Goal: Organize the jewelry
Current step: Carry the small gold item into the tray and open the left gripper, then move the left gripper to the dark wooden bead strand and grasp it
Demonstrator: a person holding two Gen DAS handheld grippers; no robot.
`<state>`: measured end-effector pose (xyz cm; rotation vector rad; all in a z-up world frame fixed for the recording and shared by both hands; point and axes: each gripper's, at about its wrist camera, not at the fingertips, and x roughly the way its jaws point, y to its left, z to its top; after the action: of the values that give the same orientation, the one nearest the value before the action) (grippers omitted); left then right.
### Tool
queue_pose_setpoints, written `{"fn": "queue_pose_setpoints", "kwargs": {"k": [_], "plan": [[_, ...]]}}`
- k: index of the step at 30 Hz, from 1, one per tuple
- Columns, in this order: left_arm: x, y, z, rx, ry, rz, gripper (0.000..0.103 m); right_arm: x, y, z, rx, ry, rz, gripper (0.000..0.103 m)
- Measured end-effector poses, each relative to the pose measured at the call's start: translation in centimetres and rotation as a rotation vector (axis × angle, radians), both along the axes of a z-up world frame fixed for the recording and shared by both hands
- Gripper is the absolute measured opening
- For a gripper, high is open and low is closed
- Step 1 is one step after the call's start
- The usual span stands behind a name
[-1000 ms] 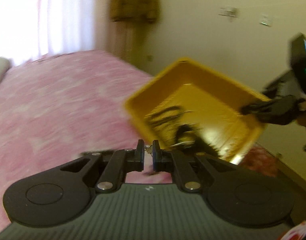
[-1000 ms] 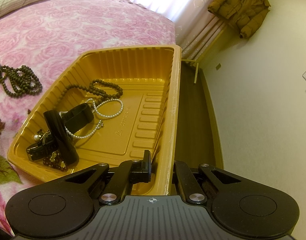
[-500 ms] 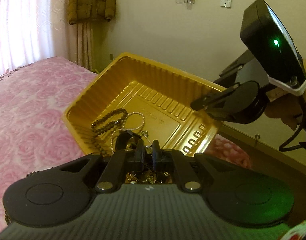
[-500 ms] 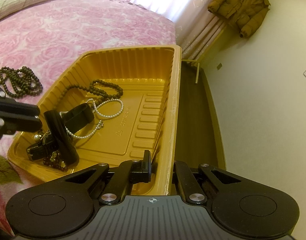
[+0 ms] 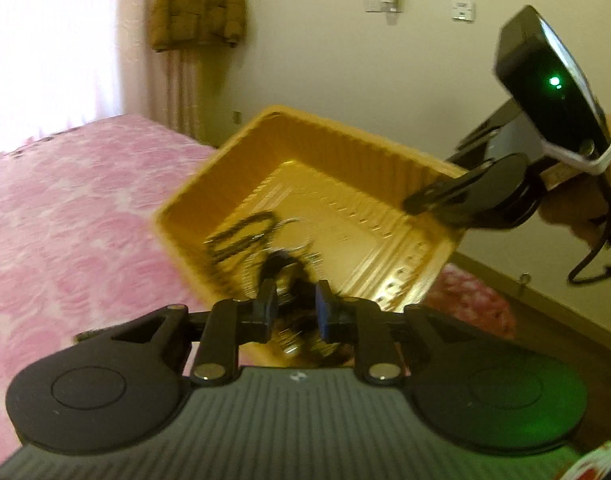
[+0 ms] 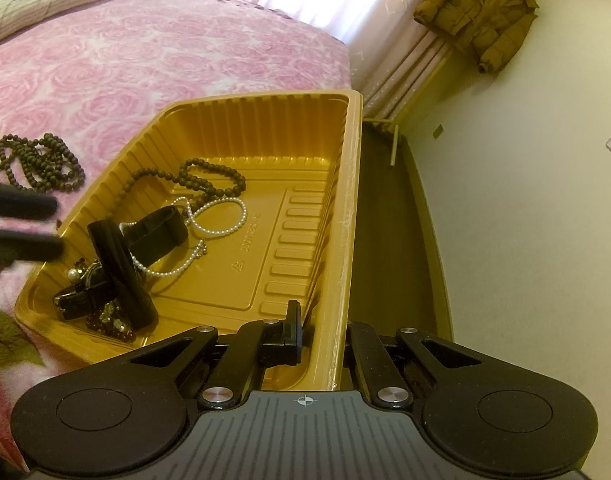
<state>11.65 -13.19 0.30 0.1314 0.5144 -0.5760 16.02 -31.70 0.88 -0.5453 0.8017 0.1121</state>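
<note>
Our right gripper (image 6: 321, 330) clamps the gold tray's (image 6: 347, 216) rim at 6 o'clock. Left gripper (image 5: 294, 308), jaws opening, nothing clearly between them, hangs over the black bands (image 6: 121, 264) w/ pearls (image 6: 219, 224) at 9. Brown beads (image 6: 37, 164) lie on bed (image 6: 145, 52) at 10.

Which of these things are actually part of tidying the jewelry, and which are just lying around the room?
Part of the job:
gold tray
pearl necklace
dark bead strand on the bed
black bracelets
right claw, clamped on the tray rim
left claw, opening, nothing between

Just lying about:
brown jacket
pink bedspread
</note>
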Motion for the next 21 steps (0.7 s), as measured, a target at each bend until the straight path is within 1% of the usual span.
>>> {"fn": "queue_pose_setpoints", "kwargs": {"k": [6, 12, 14, 18, 21], "plan": [[-0.9, 5.0, -0.7, 0.034, 0.018, 0.144, 0.021, 0.0, 0.0, 0.0, 0.000, 0.000, 0.000, 0.005], [-1.5, 10.0, -2.3, 0.072, 0.055, 0.281, 0.021, 0.0, 0.0, 0.0, 0.000, 0.002, -0.002, 0.005], [-1.5, 11.5, -2.7, 0.074, 0.066, 0.324, 0.022, -0.1, 0.3, 0.1, -0.003, 0.003, -0.001, 0.005], [-1.5, 13.9, -3.5, 0.085, 0.088, 0.393, 0.022, 0.0, 0.4, 0.0, -0.005, 0.005, -0.001, 0.005], [-1.2, 15.0, -4.0, 0.092, 0.104, 0.420, 0.022, 0.0, 0.4, 0.0, -0.006, 0.005, -0.001, 0.005]]}}
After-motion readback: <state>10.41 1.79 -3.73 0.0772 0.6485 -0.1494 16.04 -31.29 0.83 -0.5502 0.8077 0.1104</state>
